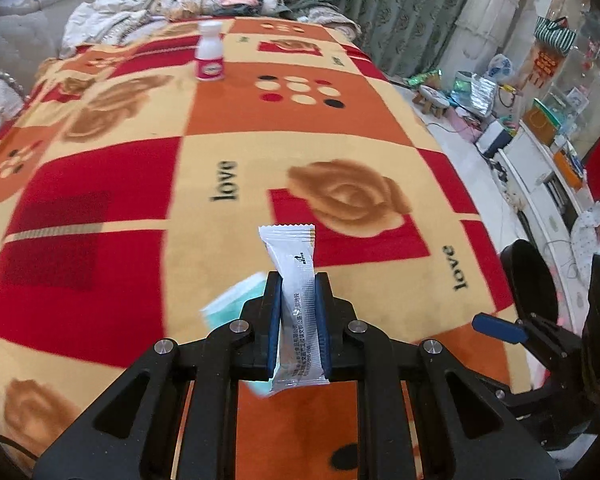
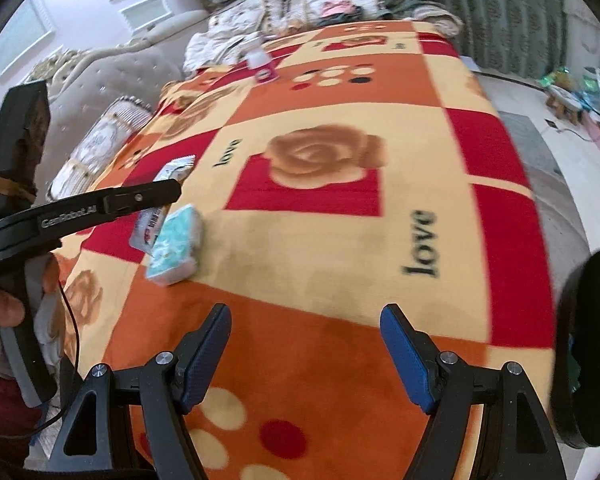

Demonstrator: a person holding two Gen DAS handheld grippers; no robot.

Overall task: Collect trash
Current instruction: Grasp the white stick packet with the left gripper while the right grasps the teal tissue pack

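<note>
Glossy plastic wrapper (image 1: 298, 300); soft, matt fleece blanket (image 1: 260, 152); smooth plastic bottle (image 1: 210, 52).

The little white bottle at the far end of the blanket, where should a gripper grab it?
Grab the bottle around its straight white body, between the cap and the pink label, coming in level from the near side. It stands upright on the soft blanket with nothing close beside it, so the fingers can slip past either side. Close gently; it looks easy to tip.

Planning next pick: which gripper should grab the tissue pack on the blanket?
Right. The right gripper is open and empty, with the tissue pack just ahead. The left gripper is shut on a white sachet.
</note>
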